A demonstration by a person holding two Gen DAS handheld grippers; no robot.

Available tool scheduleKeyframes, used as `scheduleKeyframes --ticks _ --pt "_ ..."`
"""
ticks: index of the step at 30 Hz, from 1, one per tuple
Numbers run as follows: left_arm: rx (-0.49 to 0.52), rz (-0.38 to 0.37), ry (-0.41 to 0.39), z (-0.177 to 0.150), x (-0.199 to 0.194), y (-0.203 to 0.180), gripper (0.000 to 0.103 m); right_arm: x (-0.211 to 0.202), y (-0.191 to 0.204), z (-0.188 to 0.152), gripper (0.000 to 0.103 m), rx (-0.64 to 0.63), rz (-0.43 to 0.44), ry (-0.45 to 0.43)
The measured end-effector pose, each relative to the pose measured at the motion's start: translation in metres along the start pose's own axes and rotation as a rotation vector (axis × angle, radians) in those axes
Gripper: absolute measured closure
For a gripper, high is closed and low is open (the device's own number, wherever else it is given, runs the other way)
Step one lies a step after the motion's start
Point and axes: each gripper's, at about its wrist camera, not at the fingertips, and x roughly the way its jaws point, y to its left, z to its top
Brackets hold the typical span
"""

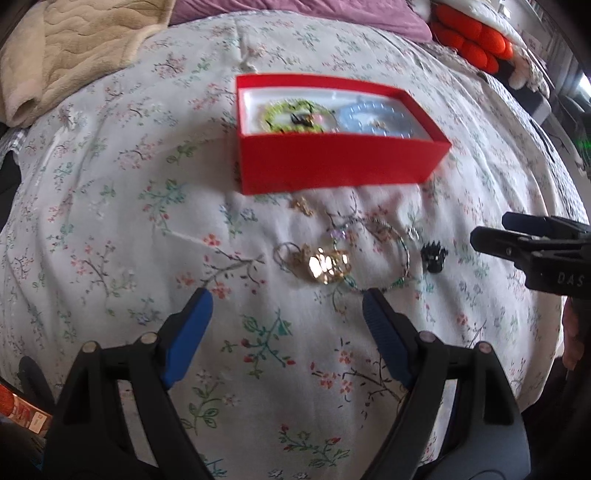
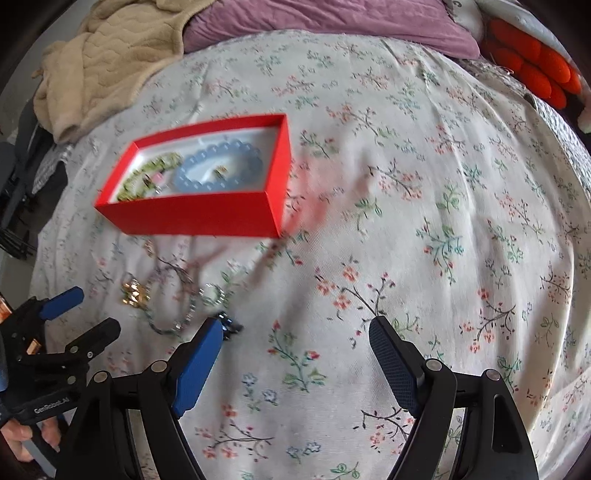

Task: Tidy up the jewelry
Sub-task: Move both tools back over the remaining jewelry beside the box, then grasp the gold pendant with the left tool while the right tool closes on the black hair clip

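Note:
An open red box [image 1: 332, 162] [image 2: 199, 214] lies on a floral bedsheet. Inside are a green bead bracelet [image 1: 291, 114] [image 2: 151, 173] and a pale blue bead bracelet [image 1: 373, 118] [image 2: 218, 166]. In front of the box loose jewelry lies on the sheet: a gold piece [image 1: 327, 266] [image 2: 133, 293], a thin silver chain bracelet [image 1: 384, 251] [image 2: 173, 306], a small gold charm [image 1: 303, 206] and a small black clip [image 1: 434, 256] [image 2: 229, 325]. My left gripper [image 1: 286, 302] hovers open just short of the gold piece. My right gripper [image 2: 295, 332] is open with nothing between its fingers, its left finger [image 2: 201, 354] beside the black clip.
A beige quilted blanket [image 1: 62, 48] [image 2: 110, 48] is bunched at the back left. A purple pillow [image 2: 332, 22] and an orange plush thing [image 1: 472, 37] [image 2: 532, 70] lie along the back. A hand [image 2: 22, 439] holds the left tool. Bare sheet stretches to the right.

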Motion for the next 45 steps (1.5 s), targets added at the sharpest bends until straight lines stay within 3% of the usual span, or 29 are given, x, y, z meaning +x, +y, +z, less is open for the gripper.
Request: scheduleKeyframes --ticks 8,17,23,29,45 --pt "0.031 -0.046 -0.001 -0.001 0.005 -0.008 0.020 0.010 0.001 -0.004 0.020 -0.023 -0.016 0.029" --pt "0.037 -0.085 0.008 0.003 0.010 -0.012 0.043 0.013 -0.001 -0.004 0.020 -0.019 -0.016 0.039" --pt "0.046 -0.108 -0.013 0.008 0.014 -0.017 0.048 0.015 0.001 -0.005 0.020 -0.021 -0.015 0.043" --pt "0.040 -0.093 0.009 0.012 0.024 -0.018 0.072 0.016 0.004 -0.005 0.020 -0.026 -0.013 0.045" --pt "0.037 -0.105 -0.035 0.015 0.000 -0.010 0.072 0.012 0.001 0.004 0.020 -0.006 0.019 0.036"
